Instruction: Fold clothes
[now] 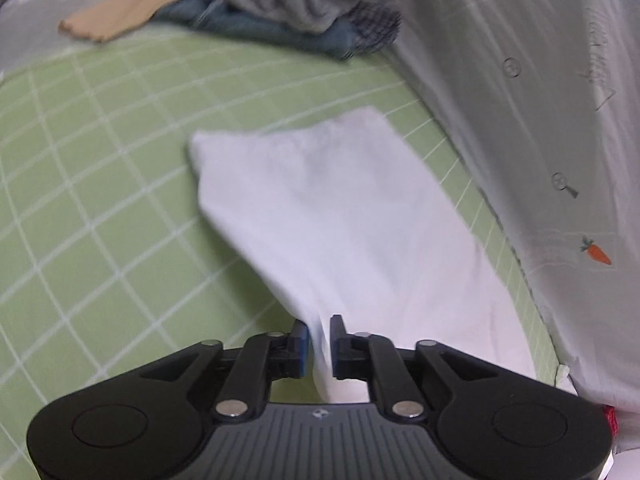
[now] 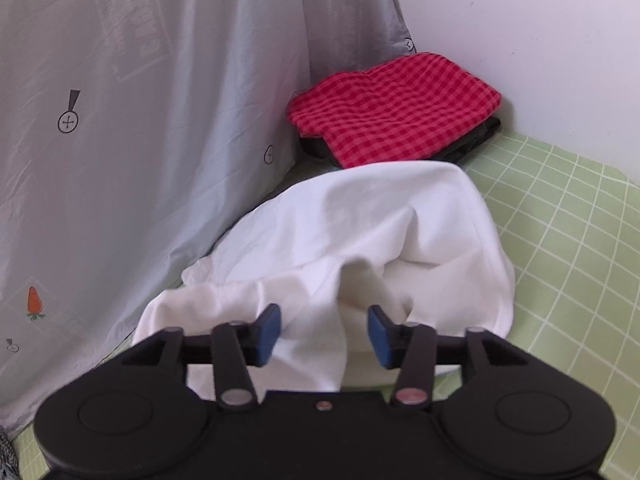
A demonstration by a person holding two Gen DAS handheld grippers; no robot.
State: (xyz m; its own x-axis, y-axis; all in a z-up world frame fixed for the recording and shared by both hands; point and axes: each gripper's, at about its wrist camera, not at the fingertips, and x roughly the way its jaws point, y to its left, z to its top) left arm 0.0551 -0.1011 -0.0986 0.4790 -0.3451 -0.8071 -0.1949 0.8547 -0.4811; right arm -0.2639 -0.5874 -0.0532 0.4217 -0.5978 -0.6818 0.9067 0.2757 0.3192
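A white garment (image 1: 340,216) lies stretched over the green checked sheet (image 1: 100,208), running away from my left gripper (image 1: 319,334). A narrow fold of it stands between the left jaws, which are a little apart and do not pinch it. In the right wrist view the same white garment (image 2: 360,232) is bunched up in soft folds. My right gripper (image 2: 324,328) hovers over its near edge with its blue pads (image 2: 269,332) wide apart; cloth rises into the gap but neither pad presses it.
A grey carrot-print cloth (image 1: 540,120) hangs along the bed's side, also the grey carrot-print cloth (image 2: 140,120). A folded red checked garment (image 2: 394,108) sits on a dark one by the white wall. A pile of unfolded clothes (image 1: 288,4) lies at the far end.
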